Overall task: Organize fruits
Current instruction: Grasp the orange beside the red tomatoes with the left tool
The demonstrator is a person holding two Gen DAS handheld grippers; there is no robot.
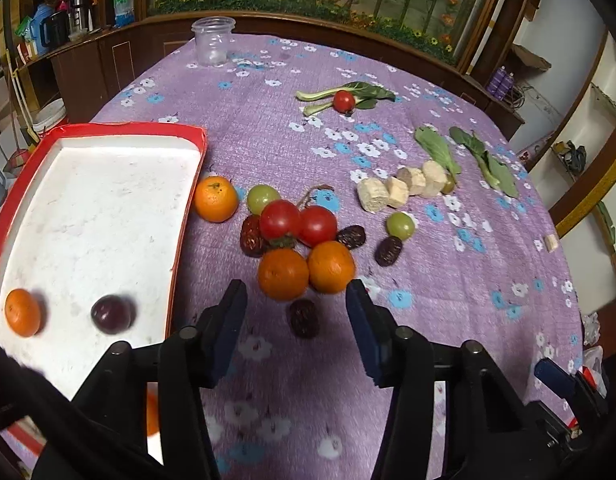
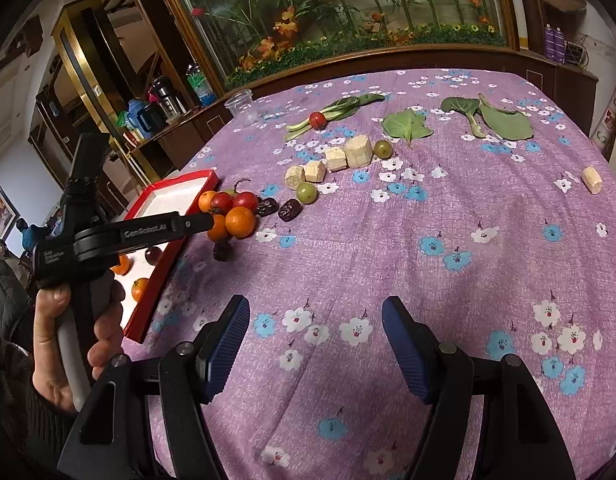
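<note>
Left wrist view shows little done: tray (image 1: 108, 136) holds two oranges (image 1: 22, 312) and a plum (image 1: 111, 314), the fruit pile (image 1: 296, 240) waits on the worktop (image 1: 447, 280), and both grippers' fingers (image 1: 232, 320) gape empty.

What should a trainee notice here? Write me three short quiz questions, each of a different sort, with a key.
1. True or false: the red tray already holds an orange.
2. What rests against the leafy stalks at the far side? A) tomato B) grape C) orange
3. Fill in: the right gripper is ___, with nothing between its fingers.

Key: 1 true; 2 A; 3 open.
</note>
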